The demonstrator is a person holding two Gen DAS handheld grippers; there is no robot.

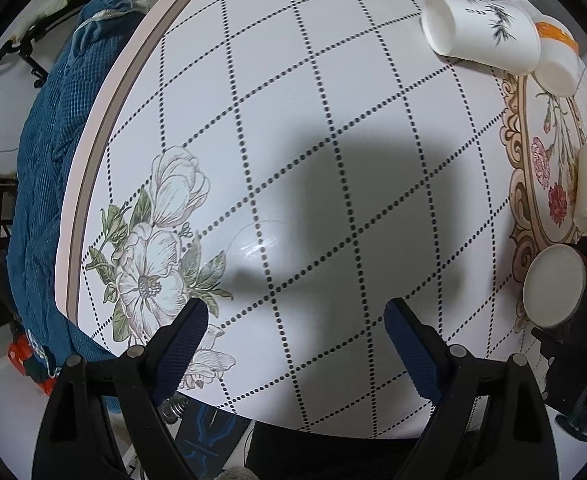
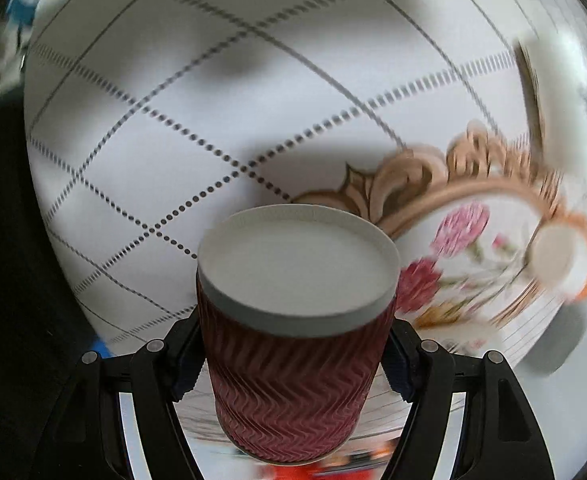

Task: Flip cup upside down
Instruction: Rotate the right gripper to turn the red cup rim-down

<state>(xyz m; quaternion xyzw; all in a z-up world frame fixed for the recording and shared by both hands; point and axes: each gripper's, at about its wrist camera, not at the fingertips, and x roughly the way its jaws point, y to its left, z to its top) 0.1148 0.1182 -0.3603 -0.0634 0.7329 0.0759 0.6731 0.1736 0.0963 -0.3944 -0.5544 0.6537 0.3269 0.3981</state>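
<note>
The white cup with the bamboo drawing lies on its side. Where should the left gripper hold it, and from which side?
Grip the bamboo cup across its middle, coming from above with the left gripper. It lies sideways, wall up, and an orange cup crowds its base.

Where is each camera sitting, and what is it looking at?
Left wrist: sits on the left gripper, looking down over the table at a lying white cup; its open blue-padded fingers show.
Right wrist: sits on the right gripper, facing the red cup it clamps; black fingers show.
Both share the red cup's white end and the table.
</note>
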